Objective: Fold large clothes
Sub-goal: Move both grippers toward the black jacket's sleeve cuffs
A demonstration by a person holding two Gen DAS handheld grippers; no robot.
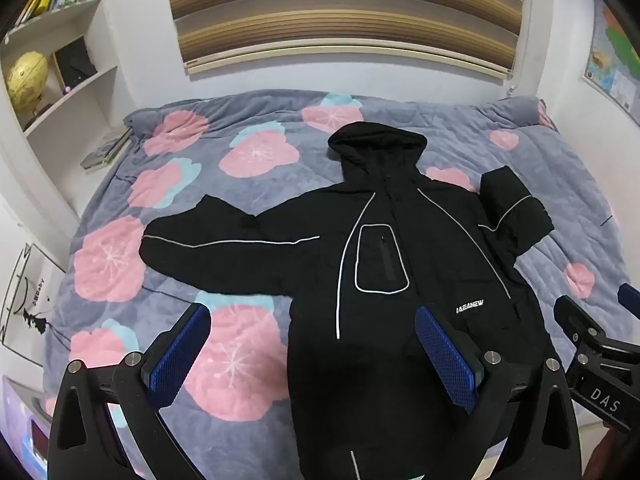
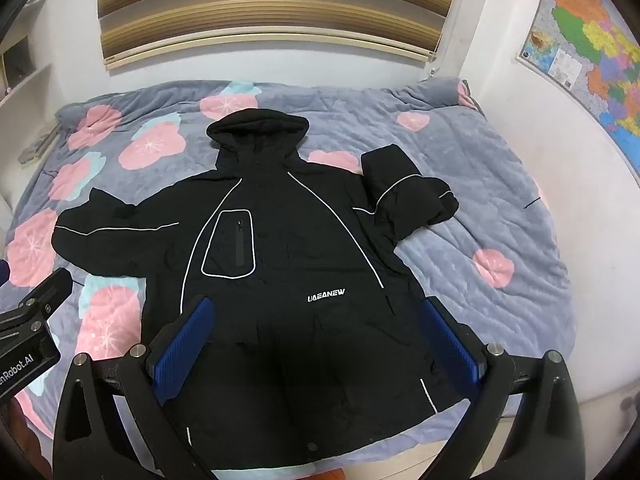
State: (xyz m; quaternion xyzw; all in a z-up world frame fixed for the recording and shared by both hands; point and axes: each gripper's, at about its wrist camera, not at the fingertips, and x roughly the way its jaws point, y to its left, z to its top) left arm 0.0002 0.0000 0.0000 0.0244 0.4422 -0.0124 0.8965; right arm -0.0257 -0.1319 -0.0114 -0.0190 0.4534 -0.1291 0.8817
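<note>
A black hooded jacket (image 1: 400, 248) with thin white piping and a white chest logo lies front up on the bed, hood toward the far wall. Its left sleeve (image 1: 224, 248) stretches out flat; its right sleeve (image 1: 516, 216) is bent up at the cuff. It also shows in the right wrist view (image 2: 288, 256). My left gripper (image 1: 312, 344) is open and empty above the jacket's lower left edge. My right gripper (image 2: 316, 336) is open and empty above the jacket's lower middle. The right gripper also shows at the right edge of the left wrist view (image 1: 596, 364).
The bed carries a grey quilt (image 1: 240, 128) with pink flowers. A white shelf with a yellow globe (image 1: 26, 80) stands at the left. A striped blind (image 2: 272, 4) hangs on the far wall. A coloured map (image 2: 592, 52) hangs on the right wall.
</note>
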